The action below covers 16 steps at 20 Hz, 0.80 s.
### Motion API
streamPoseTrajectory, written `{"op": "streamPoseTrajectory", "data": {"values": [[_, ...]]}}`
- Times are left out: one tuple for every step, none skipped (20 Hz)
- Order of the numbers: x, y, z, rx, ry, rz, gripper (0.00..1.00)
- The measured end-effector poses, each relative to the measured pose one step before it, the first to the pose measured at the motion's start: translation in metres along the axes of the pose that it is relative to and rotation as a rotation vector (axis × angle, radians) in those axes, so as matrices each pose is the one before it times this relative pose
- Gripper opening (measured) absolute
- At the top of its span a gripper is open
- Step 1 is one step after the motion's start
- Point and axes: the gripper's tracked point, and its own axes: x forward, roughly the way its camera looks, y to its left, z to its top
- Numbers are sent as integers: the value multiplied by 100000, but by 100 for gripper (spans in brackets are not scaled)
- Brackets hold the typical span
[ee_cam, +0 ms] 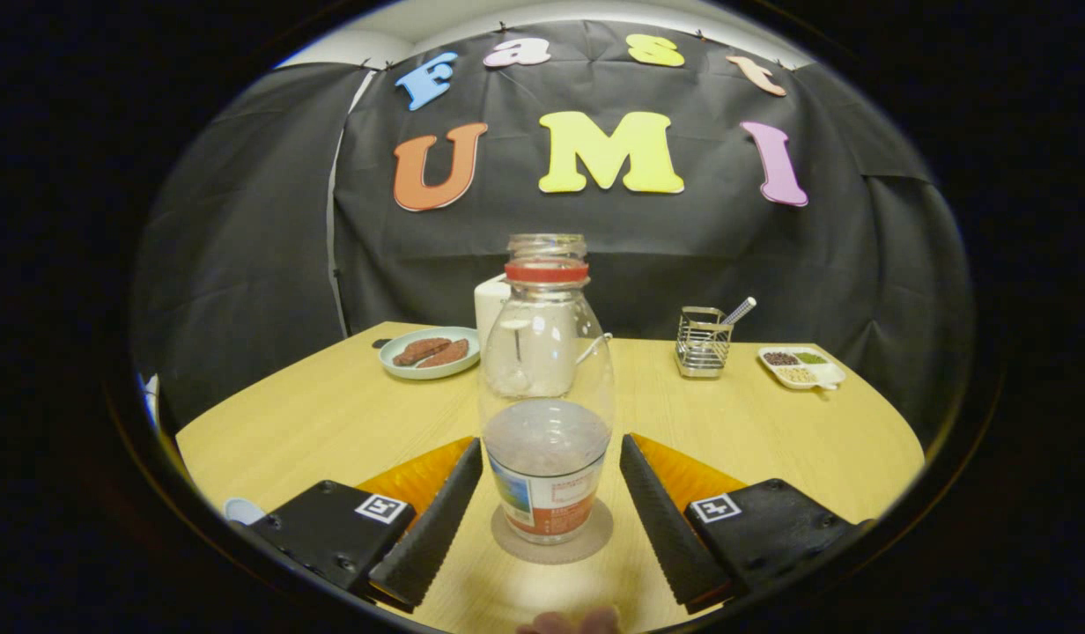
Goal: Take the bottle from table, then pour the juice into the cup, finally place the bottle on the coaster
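Observation:
A clear plastic bottle with a red neck ring and no cap stands upright on a round grey coaster, a little liquid in its bottom part. It stands between the fingers of my gripper, which is open, with a small gap on each side of the bottle. Beyond the bottle stands a white cup, mostly hidden behind it and seen partly through the clear plastic.
On the wooden table a pale plate with brown pieces lies left of the cup. A metal wire holder with a spoon and a white divided dish sit to the right. A fingertip shows below the coaster.

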Motion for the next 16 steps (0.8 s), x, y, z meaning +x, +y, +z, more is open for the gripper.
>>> {"op": "streamPoseTrajectory", "data": {"values": [[-468, 60, 221, 234, -352, 18, 100], [-483, 132, 72, 807, -376, 219, 100], [-489, 97, 256, 898, -413, -66, 100], [-646, 46, 261, 858, -671, 31, 100], [-698, 128, 332, 688, -620, 183, 100], [-982, 206, 497, 612, -868, 239, 100], [-1176, -41, 781, 598, -2183, -399, 100], [-1386, -15, 1073, 354, -2572, -306, 100], [-1370, -100, 1310, 527, -2693, -718, 100], [-1401, -337, 1116, 640, -1808, -1409, 100], [-1406, -317, 1459, 1145, -1846, -1411, 100], [-1517, -191, 1460, 493, -2137, -1209, 100], [-1460, -430, 1878, -768, -3089, -2275, 100], [-1495, -531, 1884, -2164, -3926, -1830, 100], [-1184, -324, 1888, -2211, -4133, -1343, 100], [-897, -1024, 1462, -1578, -3544, -741, 100]]}}
